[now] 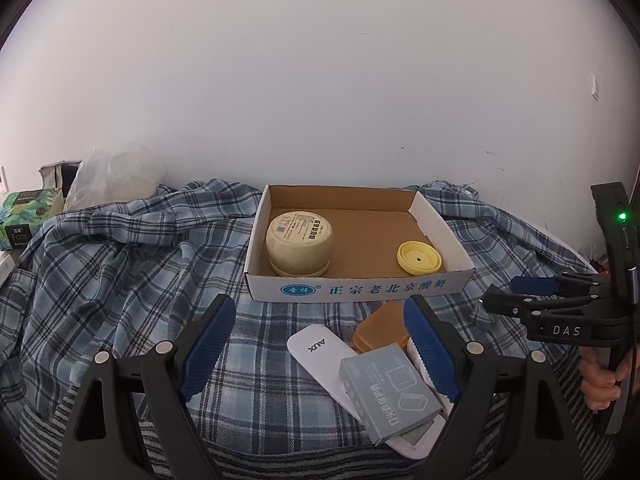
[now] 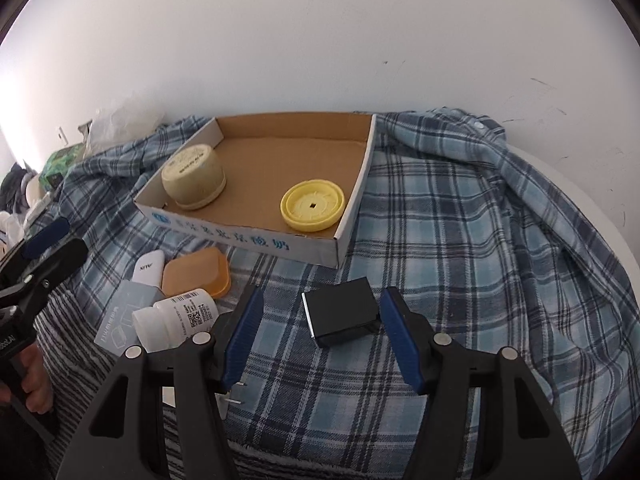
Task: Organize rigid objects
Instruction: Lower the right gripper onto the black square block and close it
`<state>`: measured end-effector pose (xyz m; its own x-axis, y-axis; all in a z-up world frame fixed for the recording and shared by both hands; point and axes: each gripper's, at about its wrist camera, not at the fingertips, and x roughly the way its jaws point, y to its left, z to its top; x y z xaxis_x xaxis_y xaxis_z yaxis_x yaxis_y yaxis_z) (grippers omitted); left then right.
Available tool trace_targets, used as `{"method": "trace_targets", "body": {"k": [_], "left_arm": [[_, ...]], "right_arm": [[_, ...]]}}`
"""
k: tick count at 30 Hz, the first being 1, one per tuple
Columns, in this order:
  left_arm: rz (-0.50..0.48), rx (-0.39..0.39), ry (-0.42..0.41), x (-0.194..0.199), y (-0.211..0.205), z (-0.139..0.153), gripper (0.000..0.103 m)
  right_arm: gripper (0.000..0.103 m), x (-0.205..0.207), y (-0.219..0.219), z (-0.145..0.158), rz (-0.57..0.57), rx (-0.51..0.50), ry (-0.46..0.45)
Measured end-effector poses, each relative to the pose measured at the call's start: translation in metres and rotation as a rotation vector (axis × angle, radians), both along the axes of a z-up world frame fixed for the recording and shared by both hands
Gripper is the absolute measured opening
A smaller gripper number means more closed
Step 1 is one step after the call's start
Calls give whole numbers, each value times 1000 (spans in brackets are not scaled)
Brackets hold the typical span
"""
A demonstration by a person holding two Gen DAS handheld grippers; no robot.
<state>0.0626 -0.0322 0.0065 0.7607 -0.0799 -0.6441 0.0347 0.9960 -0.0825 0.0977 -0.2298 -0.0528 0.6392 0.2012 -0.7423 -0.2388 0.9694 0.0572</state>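
Observation:
A cardboard box point(image 1: 360, 289) point(image 2: 256, 236) on the plaid cloth holds an upturned cream tub point(image 1: 299, 242) point(image 2: 194, 178) and a yellow lid point(image 1: 419, 257) point(image 2: 312, 205). In front lie a white AUX remote point(image 1: 320, 354) point(image 2: 149, 266), a grey carton point(image 1: 390, 390), an orange container point(image 1: 382, 330) point(image 2: 197, 272) and a white pill bottle point(image 2: 176, 318). My left gripper point(image 1: 320, 336) is open above the remote and carton. My right gripper point(image 2: 322, 322) is open, its fingers on either side of a black box point(image 2: 340, 312). It also shows in the left wrist view point(image 1: 504, 296).
A plaid shirt point(image 1: 120, 264) point(image 2: 500, 240) covers the round table. A tissue box point(image 1: 28, 216) and a clear plastic bag point(image 1: 112, 178) sit at the far left by the white wall.

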Motion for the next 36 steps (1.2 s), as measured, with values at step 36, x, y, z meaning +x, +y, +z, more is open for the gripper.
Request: {"method": "trace_targets", "body": {"k": [36], "left_arm": [[13, -4, 45, 2, 0, -3, 88]], "right_arm": [[40, 5, 4, -17, -27, -36, 75]]}}
